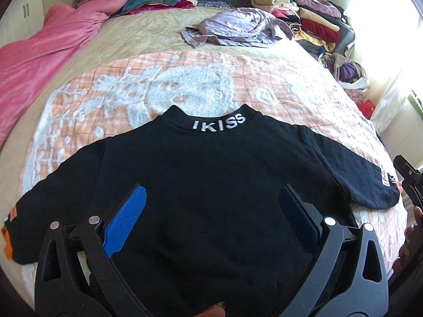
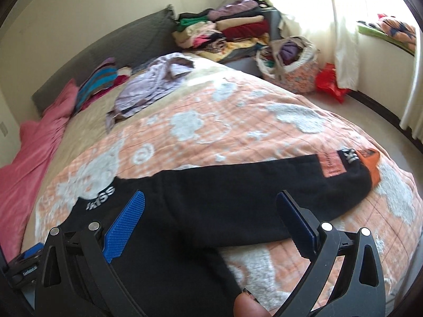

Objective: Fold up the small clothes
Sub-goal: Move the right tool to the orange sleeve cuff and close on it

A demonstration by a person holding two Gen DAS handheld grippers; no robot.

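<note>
We had the bed [image 1: 164, 39] as our work surface, with an orange quilt [image 1: 185, 68] on it, probably to give a flat spot for folding. The black top [image 1: 211, 185] lay spread flat on that quilt, collar away from us and both sleeves out, so it looked ready for a first fold. The left gripper [image 1: 211, 211] hung wide open over the body, holding nothing. The right gripper [image 2: 211, 219] was just as open over the right sleeve [image 2: 264, 185], empty too. Only the right view showed the basket [image 2: 290, 60] on the floor; only the left showed the other sleeve [image 1: 39, 211].
</note>
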